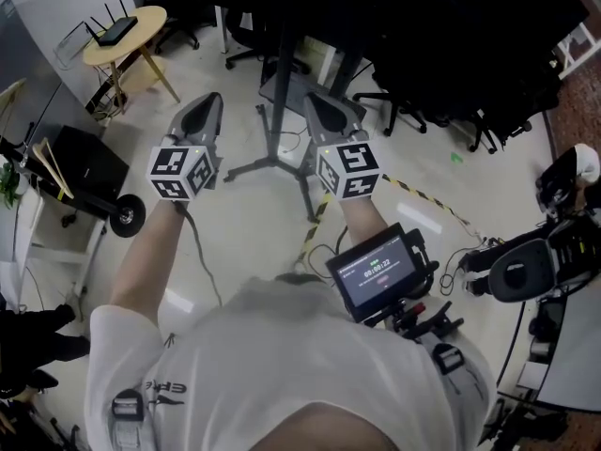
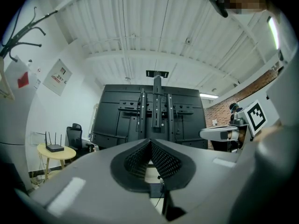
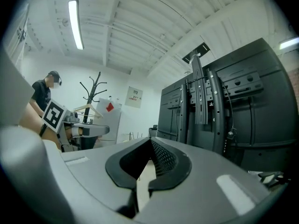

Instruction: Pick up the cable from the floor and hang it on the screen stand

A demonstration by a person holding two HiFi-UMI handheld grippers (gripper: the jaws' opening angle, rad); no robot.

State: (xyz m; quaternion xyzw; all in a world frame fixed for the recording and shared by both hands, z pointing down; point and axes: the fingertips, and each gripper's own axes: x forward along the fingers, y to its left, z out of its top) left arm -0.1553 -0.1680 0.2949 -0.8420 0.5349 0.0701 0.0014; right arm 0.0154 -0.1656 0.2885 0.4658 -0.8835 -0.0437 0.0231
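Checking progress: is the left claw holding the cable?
No, the left claw is shut with nothing between its jaws.

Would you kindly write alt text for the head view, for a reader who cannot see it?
Seen from above, a person holds the left claw and right claw, both shut and empty, out over a pale floor towards the base of a black screen stand. A round yellow table with a router stands at upper left.
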